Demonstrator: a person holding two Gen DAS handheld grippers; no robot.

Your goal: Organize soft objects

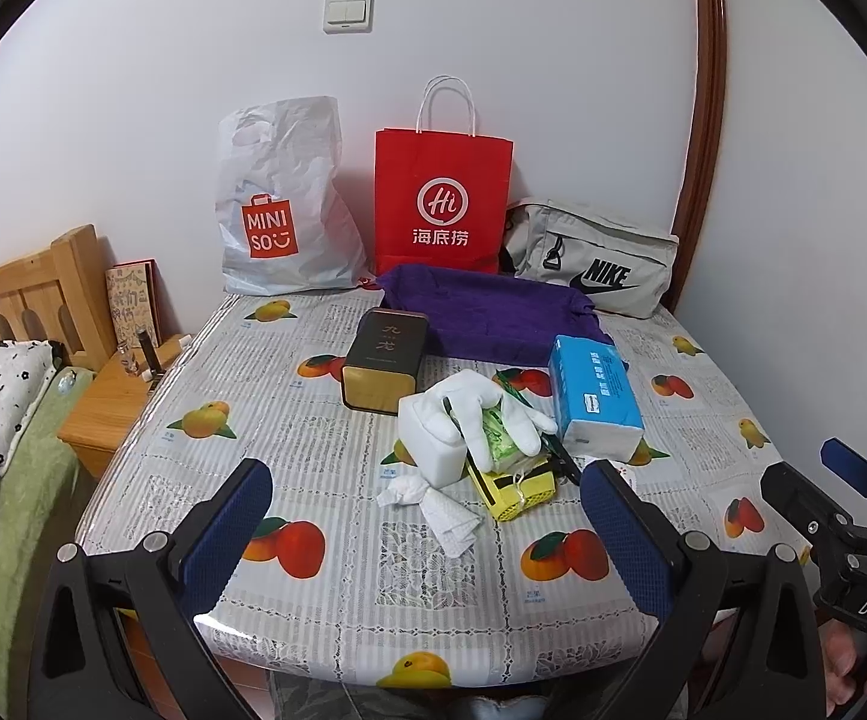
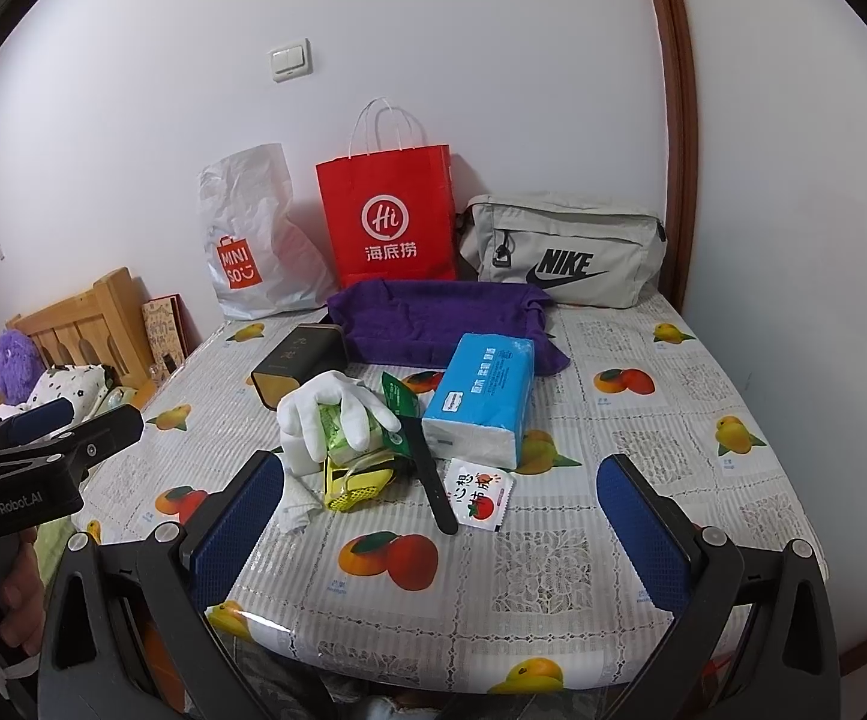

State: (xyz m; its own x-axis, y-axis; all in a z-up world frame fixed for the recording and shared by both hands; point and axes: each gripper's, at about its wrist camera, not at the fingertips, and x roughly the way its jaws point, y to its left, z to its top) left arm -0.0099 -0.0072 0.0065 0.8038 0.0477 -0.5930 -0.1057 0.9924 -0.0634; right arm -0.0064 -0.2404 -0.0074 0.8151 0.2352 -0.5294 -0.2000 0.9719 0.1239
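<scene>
A fruit-printed plastic cloth covers the worktop [image 1: 337,600], which stands against a white wall with a wooden bed to its left. Along the wall, left to right: a white shopping bag [image 1: 280,204], a red paper bag [image 1: 442,204] and a grey pouch [image 1: 595,267], with a purple towel [image 1: 481,315] spread in front of them. At mid-worktop lies the clutter: a dark tin [image 1: 382,360], a white glove [image 1: 487,420] draped over a green packet, a crumpled tissue [image 1: 433,507], a yellow mesh item [image 1: 517,489] and a blue tissue pack [image 1: 595,399]. The left tool [image 1: 427,534] and the right tool [image 2: 442,531] both hover empty at the near edge, jaws spread wide. The glove lies straight ahead of the left tool, which appears nearer; its fingers point rightward, towards the tissue pack.
</scene>
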